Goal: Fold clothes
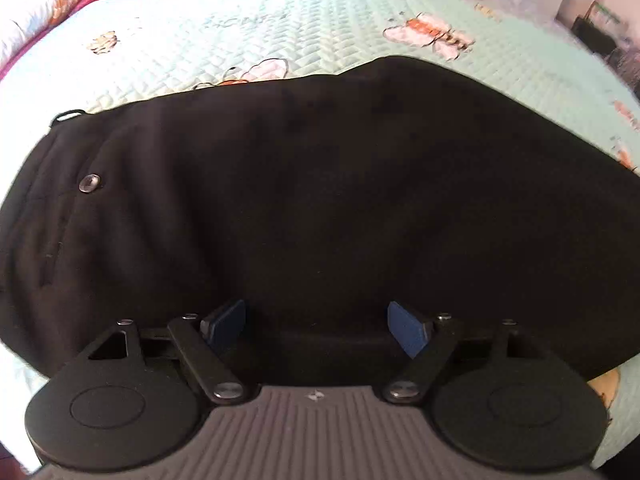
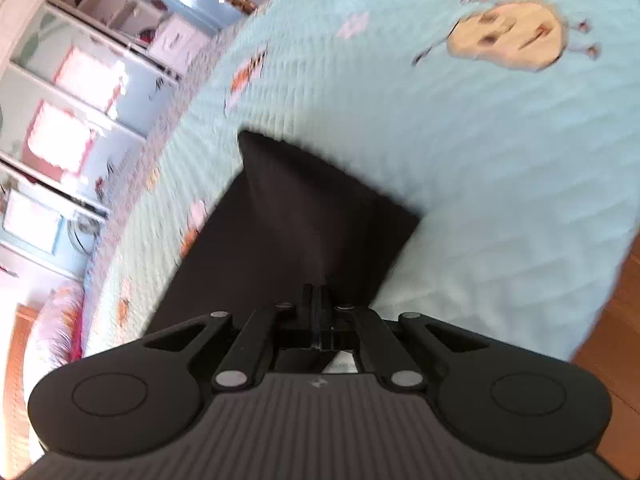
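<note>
A black garment (image 1: pixel 320 184) lies spread across a pale green quilted bedspread (image 1: pixel 280 20). It has a metal button (image 1: pixel 90 183) near its left end. My left gripper (image 1: pixel 316 316) hangs just over the garment's near edge, open, and I see nothing between its blue pads (image 1: pixel 226 320). In the right wrist view a corner of the black garment (image 2: pixel 304 216) runs forward from my right gripper (image 2: pixel 320 292) and tents up to a point. That gripper's jaws are closed together on the cloth's near edge.
The bedspread (image 2: pixel 480 140) carries cartoon prints. A flowered pillow or bolster (image 1: pixel 36 4) lies at the bed's far left. White shelves and cabinets (image 2: pixel 80 80) stand beyond the bed. Wooden floor (image 2: pixel 616 320) shows past the bed's right edge.
</note>
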Demonstrator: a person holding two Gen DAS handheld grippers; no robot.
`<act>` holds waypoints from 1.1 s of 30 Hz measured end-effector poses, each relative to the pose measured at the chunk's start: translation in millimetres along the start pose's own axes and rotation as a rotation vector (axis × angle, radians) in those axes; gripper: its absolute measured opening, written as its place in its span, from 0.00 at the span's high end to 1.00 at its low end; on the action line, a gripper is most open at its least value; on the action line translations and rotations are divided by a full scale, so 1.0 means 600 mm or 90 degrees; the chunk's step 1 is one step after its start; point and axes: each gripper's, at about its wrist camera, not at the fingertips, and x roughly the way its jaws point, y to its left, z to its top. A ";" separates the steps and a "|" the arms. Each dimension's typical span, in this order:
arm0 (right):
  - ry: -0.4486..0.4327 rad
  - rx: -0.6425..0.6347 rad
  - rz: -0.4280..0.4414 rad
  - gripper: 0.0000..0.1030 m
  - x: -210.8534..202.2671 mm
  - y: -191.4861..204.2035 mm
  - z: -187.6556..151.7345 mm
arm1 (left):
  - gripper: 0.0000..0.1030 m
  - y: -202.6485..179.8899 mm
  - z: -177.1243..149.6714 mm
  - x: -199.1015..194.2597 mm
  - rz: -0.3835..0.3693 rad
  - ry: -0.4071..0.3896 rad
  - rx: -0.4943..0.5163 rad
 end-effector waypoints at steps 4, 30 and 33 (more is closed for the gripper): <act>-0.011 -0.001 0.059 0.79 -0.025 0.005 -0.006 | 0.29 -0.064 0.018 -0.048 -0.024 -0.036 0.044; -0.049 0.108 0.062 0.44 -0.077 -0.120 0.057 | 0.19 -0.307 0.065 0.061 -0.198 0.061 0.139; -0.046 0.100 0.068 0.34 -0.066 -0.116 0.055 | 0.18 -0.310 0.071 0.071 -0.198 0.060 0.144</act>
